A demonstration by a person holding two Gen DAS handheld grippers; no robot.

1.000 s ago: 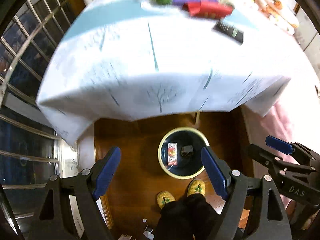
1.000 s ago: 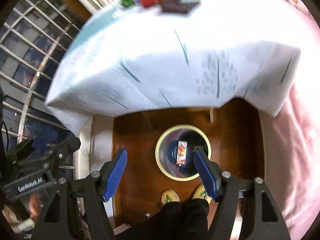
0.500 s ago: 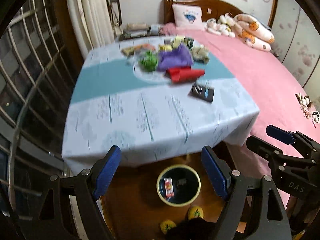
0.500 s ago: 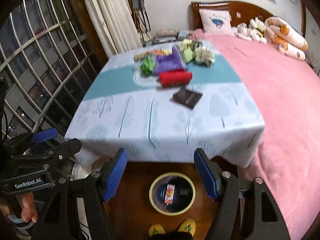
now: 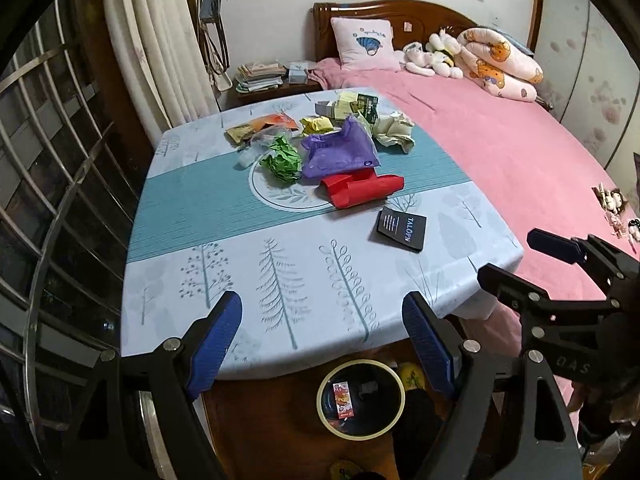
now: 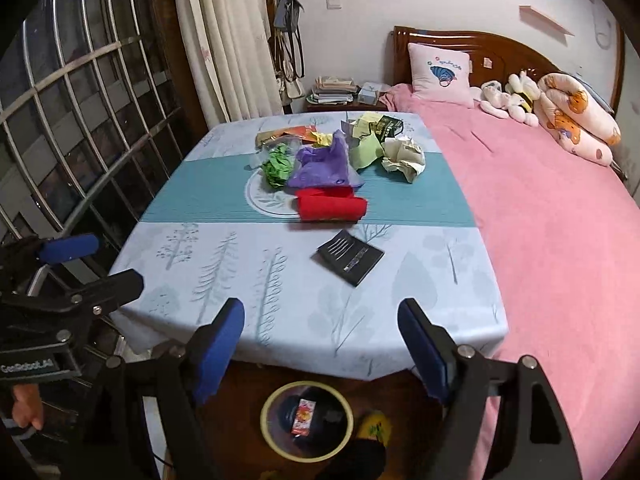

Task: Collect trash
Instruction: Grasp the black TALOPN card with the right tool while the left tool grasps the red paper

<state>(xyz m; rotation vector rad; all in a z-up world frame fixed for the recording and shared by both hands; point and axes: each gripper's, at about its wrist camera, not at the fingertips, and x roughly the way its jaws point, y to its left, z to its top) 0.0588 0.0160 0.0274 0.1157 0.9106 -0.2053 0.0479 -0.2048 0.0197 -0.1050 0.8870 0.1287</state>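
While I look down the left wrist view, my left gripper has its jaws wide apart with nothing between them, over the near edge of the table. A black booklet lies flat near the right edge, its long axis running toward the far left, apart from the heap. A red paper roll lies crosswise just beyond it, touching the purple bag, with green crumpled paper to the left. Bare cloth spreads across the whole near half. Below the table edge, the bin sits on the floor with a small carton inside. My right gripper shows at the right.

Over to the right wrist view: my right gripper has just been opening, jaws apart, nothing between them. The booklet sits diagonal here, ahead of the jaws, with open cloth around it. The red roll lies beyond. The pink bed presses against the table's right side; window bars close the left. The bin sits below, and the left gripper shows at the left.
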